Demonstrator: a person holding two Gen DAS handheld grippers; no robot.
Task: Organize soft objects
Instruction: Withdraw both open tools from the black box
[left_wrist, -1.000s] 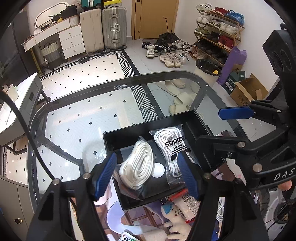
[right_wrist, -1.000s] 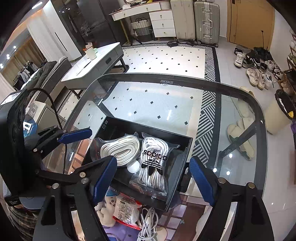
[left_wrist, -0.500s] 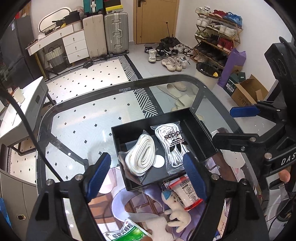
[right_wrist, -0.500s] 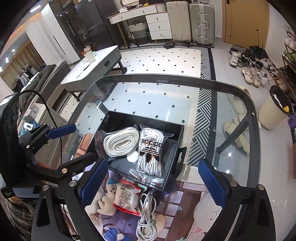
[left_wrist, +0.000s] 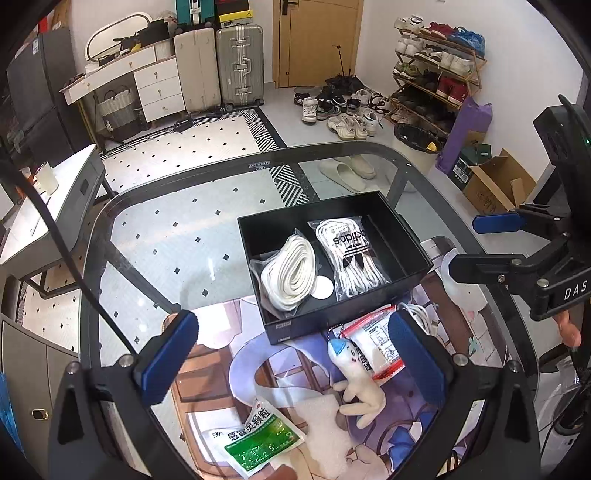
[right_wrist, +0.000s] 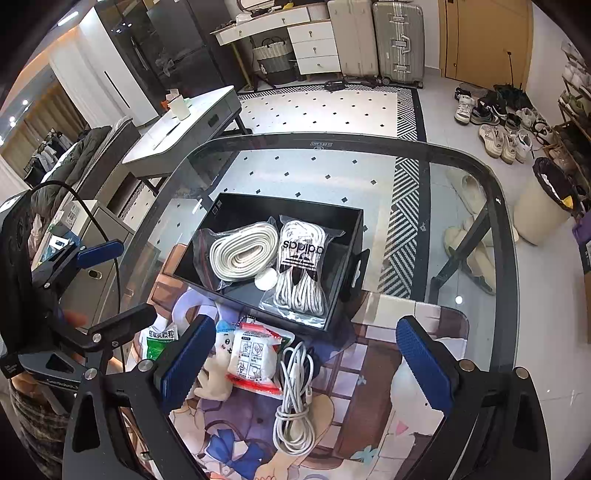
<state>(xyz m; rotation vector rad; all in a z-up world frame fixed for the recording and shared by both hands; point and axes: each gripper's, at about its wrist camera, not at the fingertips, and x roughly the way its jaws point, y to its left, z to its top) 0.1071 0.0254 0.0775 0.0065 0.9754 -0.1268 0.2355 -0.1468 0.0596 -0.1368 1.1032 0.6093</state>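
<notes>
Both hand-held grippers (left_wrist: 291, 354) (right_wrist: 306, 354) gape empty; black box (right_wrist: 341, 280) apparently overhangs mat (right_wrist: 413, 332).

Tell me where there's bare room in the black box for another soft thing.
The black box has a bare strip along its right wall, beside the adidas laces bag, and another strip behind both bags. The flat lace bag fills the left. In front of the box, the plush toy and red-edged packet crowd the mat.

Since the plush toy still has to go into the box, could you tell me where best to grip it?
Grip the plush toy across its pale body, below the blue-capped head, coming straight down from above. It lies flat on the mat with the red-edged packet against one side, so a top approach with the open right gripper seems safest.
</notes>
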